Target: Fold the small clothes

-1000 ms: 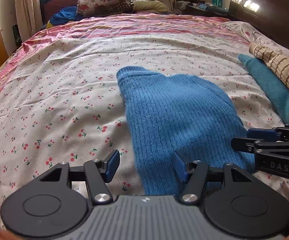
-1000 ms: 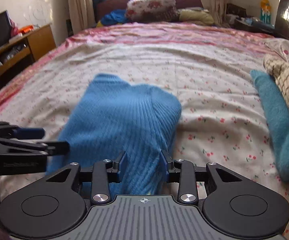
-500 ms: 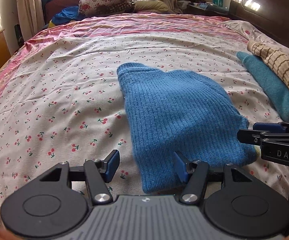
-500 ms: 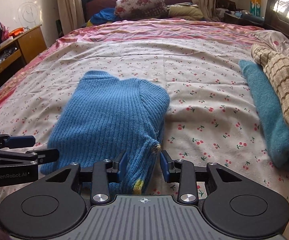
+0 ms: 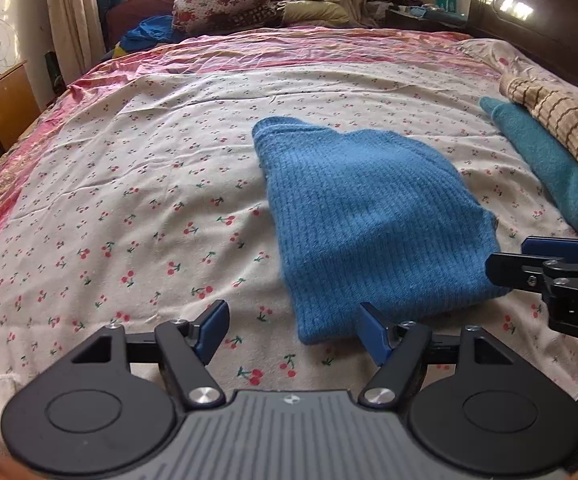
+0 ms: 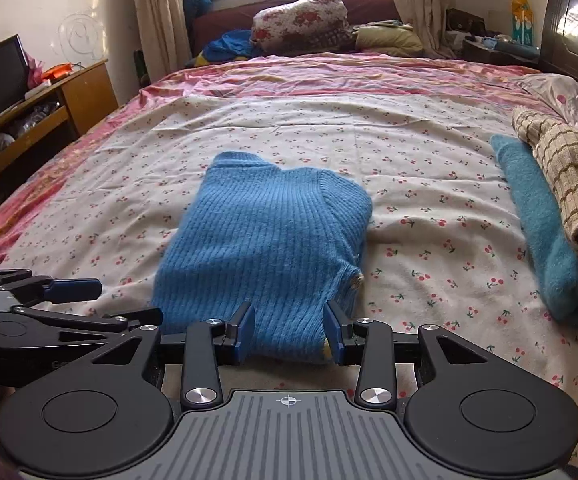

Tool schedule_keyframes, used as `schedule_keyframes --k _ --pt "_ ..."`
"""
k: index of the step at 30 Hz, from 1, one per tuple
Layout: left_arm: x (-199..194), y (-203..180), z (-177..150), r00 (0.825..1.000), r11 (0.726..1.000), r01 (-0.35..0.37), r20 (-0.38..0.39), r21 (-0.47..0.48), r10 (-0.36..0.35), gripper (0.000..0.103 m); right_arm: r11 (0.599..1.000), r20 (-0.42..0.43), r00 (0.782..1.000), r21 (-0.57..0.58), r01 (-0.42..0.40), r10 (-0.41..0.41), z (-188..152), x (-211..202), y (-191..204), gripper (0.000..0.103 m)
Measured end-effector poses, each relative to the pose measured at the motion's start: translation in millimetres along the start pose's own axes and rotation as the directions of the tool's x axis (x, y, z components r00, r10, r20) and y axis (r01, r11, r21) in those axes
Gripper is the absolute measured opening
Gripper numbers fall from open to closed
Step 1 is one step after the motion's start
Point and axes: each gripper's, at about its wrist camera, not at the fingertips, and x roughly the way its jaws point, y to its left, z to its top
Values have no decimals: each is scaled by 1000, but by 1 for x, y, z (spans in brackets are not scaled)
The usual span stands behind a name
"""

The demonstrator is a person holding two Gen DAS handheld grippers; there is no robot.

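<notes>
A blue ribbed sweater point(image 5: 369, 220) point(image 6: 265, 240) lies folded flat on the cherry-print bed sheet point(image 5: 129, 200). My left gripper point(image 5: 293, 332) hovers just short of its near left corner. Its jaws are opening wide and the pads touch no cloth. My right gripper point(image 6: 291, 330) sits at the sweater's near right edge. Its jaws are opening too; the hem lies between the fingers, but the pads do not press on it. In the left wrist view the right gripper point(image 5: 507, 257) shows side-on beside the sweater's right corner. The left gripper point(image 6: 125, 300) appears at the left of the right wrist view.
A teal folded garment point(image 5: 549, 168) and a beige checked one point(image 5: 561, 128) lie along the bed's right side. Pillows and bedding point(image 6: 301, 20) are piled at the far end. A wooden desk point(image 6: 49, 96) stands on the left and a dark headboard point(image 6: 577, 28) on the right.
Both grippers have drawn back toward the near edge of the bed, leaving the sweater lying flat. The left jaws have spread wider and the right jaws a little wider.
</notes>
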Motion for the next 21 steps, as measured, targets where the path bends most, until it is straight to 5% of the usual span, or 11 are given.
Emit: schedule_keyframes --k 21 --pt "-18 -4 -21 999 999 -42 5 -12 42 90 999 -13 1000 35 8 -7 -26 -12 9 43"
